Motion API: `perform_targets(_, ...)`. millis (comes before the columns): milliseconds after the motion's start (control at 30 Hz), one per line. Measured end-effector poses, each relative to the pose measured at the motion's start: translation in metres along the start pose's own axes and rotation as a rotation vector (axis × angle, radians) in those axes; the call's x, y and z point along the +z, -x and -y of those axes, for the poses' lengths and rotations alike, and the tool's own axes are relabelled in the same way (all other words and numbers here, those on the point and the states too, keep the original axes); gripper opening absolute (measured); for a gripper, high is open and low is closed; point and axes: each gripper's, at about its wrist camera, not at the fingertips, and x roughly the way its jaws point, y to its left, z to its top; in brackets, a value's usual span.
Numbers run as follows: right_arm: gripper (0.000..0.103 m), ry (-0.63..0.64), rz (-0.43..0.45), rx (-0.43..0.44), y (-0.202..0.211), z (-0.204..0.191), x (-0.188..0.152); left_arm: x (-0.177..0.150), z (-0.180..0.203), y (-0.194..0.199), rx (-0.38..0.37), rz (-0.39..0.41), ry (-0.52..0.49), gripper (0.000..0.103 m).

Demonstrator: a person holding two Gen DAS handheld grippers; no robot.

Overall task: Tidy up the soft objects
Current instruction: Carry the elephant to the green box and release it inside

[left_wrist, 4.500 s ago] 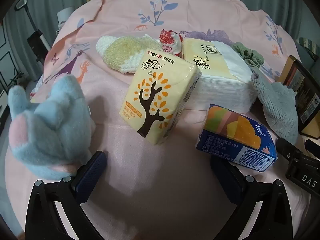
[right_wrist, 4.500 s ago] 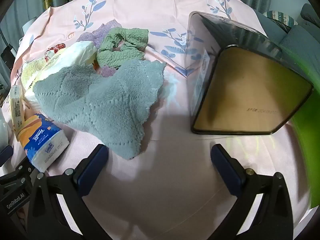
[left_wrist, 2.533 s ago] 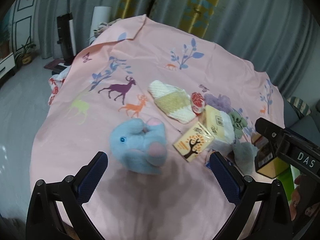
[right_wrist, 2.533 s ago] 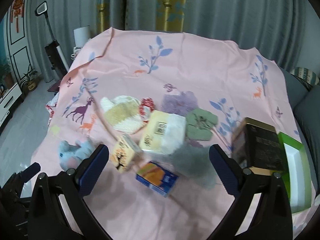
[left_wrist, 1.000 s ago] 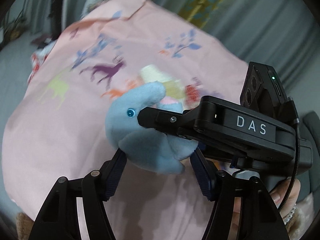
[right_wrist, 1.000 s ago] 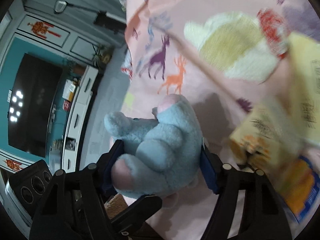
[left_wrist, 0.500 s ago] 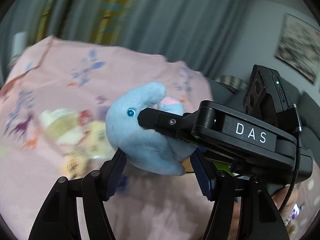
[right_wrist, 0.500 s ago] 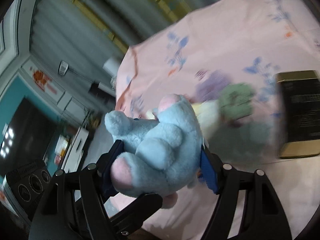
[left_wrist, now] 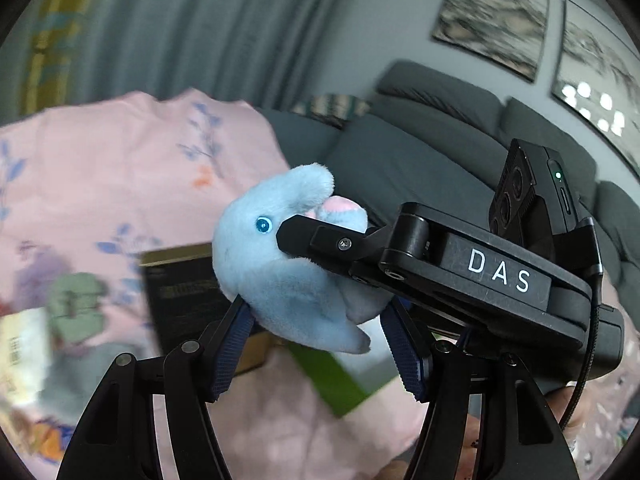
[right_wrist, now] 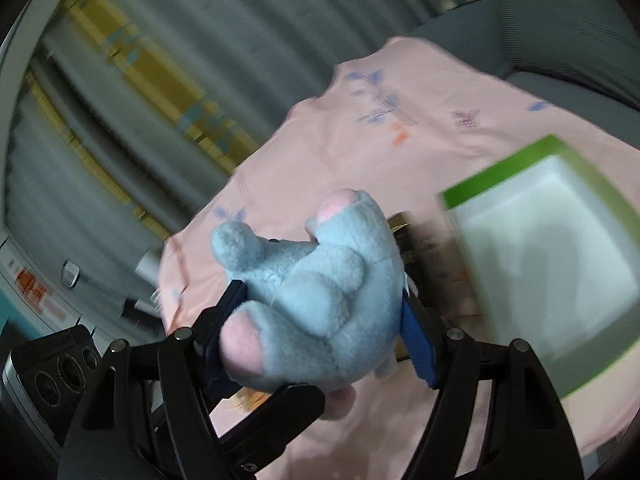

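A light-blue plush toy [left_wrist: 288, 276] with a blue eye and pink feet hangs in the air above the pink tablecloth [left_wrist: 120, 168]. My left gripper [left_wrist: 318, 338] is shut on its lower body, a blue pad on each side. From the right, my right gripper [left_wrist: 304, 236] crosses in and presses on the toy's head and back. In the right wrist view the plush toy [right_wrist: 320, 292] fills the right gripper [right_wrist: 320, 322], which is shut on it. One left finger [right_wrist: 280, 404] shows under the toy. A green-rimmed white box [right_wrist: 552, 248] lies open on the pink tablecloth [right_wrist: 400, 112] behind and right of the toy.
A black-and-gold box [left_wrist: 184, 280] stands behind the toy, next to the green box's edge [left_wrist: 332, 376]. A green cloth [left_wrist: 76, 304] and blurred tissue packs lie far left. A grey sofa [left_wrist: 420, 168] and curtains border the table. A hand [left_wrist: 572, 416] holds the right gripper.
Both grippers closed on the plush toy, lifted it off the cloth and swung it right. The background has shifted from the tissue packs to the black box, green box and sofa.
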Motion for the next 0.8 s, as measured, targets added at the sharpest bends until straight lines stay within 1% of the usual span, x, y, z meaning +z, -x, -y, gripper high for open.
perform_targets(67,0.073,-0.04,0.028,-0.047,0.008,0.02,0.006,0.002,0.011,-0.018,-0.054,-0.03,-0.013,0.066)
perform_targets(167,0.073,-0.093,0.06,-0.117,0.018,0.045,0.01,0.003,0.02,-0.041,-0.109,-0.078,-0.016,0.066)
perform_targets(267,0.073,-0.144,0.07,-0.184,0.02,0.07,0.013,0.003,0.027,-0.06,-0.159,-0.138,-0.006,0.066)
perform_targets(400,0.073,-0.209,0.077,-0.283,0.021,0.093,0.015,0.0,0.033,-0.086,-0.226,-0.212,0.006,0.066)
perform_targets(467,0.073,-0.234,0.083,-0.313,0.023,0.104,0.015,-0.002,0.039,-0.095,-0.24,-0.235,-0.004,0.066)
perform_targets(600,0.073,-0.279,0.084,-0.354,0.03,0.126,0.013,-0.007,0.05,-0.113,-0.244,-0.28,-0.033,0.066)
perform_targets(800,0.075,-0.347,0.057,-0.396,0.03,0.149,0.013,-0.016,0.051,-0.135,-0.244,-0.331,-0.015,0.066)
